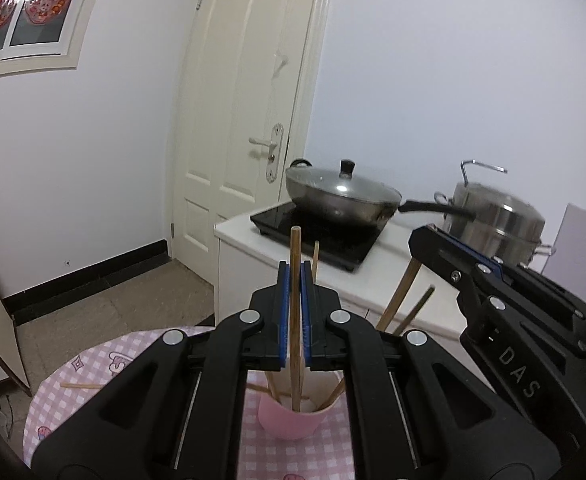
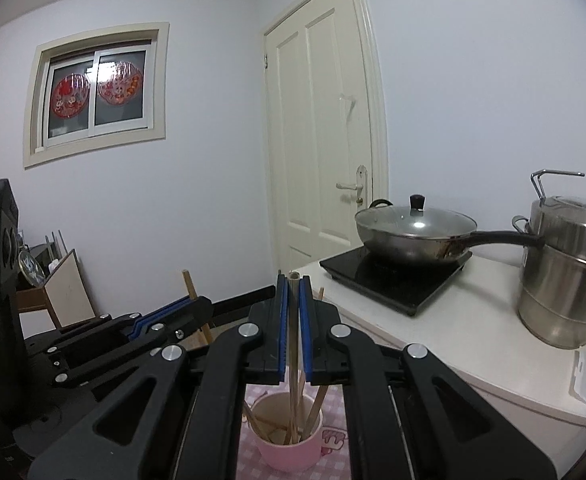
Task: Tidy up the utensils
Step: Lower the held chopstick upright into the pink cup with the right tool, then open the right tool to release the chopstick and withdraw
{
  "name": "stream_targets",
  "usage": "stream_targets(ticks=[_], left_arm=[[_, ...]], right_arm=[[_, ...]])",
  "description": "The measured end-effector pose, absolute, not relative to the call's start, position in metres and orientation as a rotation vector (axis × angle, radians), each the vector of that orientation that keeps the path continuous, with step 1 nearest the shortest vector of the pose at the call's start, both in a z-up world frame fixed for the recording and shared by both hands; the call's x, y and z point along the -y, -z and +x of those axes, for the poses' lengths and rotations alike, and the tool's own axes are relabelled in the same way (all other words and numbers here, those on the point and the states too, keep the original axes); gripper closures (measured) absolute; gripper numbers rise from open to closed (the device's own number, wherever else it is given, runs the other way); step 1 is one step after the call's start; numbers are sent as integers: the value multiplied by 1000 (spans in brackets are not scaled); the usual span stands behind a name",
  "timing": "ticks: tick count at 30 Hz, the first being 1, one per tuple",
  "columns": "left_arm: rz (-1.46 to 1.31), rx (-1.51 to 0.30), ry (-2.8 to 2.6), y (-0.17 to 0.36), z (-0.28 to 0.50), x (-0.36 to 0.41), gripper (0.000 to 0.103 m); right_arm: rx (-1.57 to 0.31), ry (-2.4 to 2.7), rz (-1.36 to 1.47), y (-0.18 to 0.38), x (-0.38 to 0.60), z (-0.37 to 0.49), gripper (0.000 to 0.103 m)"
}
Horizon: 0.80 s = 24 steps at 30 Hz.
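Note:
A pink cup [image 1: 291,420] stands on the pink checked tablecloth [image 1: 73,380] and holds several wooden chopsticks. My left gripper [image 1: 295,276] is shut on one upright chopstick [image 1: 295,264] whose lower end is inside the cup. My right gripper [image 2: 293,286] is shut on another upright chopstick [image 2: 293,320] that also reaches into the cup [image 2: 289,446]. The right gripper shows at the right of the left wrist view [image 1: 473,264], the left gripper at the left of the right wrist view [image 2: 173,316]. One loose chopstick [image 1: 83,386] lies on the tablecloth to the left.
A white counter [image 2: 473,332] to the right carries a black induction hob [image 2: 397,280], a lidded wok [image 2: 415,236] and a steel steamer pot [image 2: 565,272]. A cream door [image 2: 321,140] and a window [image 2: 101,92] are behind.

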<state>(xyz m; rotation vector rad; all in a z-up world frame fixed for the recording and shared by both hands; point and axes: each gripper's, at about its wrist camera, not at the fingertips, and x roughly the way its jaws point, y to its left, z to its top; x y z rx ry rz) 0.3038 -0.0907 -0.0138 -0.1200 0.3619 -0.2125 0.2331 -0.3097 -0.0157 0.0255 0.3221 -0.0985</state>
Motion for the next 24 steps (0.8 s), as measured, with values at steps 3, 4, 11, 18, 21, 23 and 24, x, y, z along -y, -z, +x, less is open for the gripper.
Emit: stream_targets(ticks=[3,4,11,18,21,23,24], left_arm=[[-105,-372,208,22,303,90,97],[-102,-375,209,23,303,90,97],[-77,-396,207,32,298,89,97],[-59,-428,199,42,298,86,97],[-57,-440,202,42,298,84,97],[-60,-446,204,42,298,84,96],[-62,-455,210,41,298,83,96]], right_arm=[[-331,99,24,21,308,230,99],[-335,101,23,22,307,228,99],[-357,112,22,31,308,224,99],[-387,129,21,44,308,221,98],[-386,134,21,46,307,219,98],[-391,134,25,45,306,218,98],[-393,135,26,45,306,218,98]])
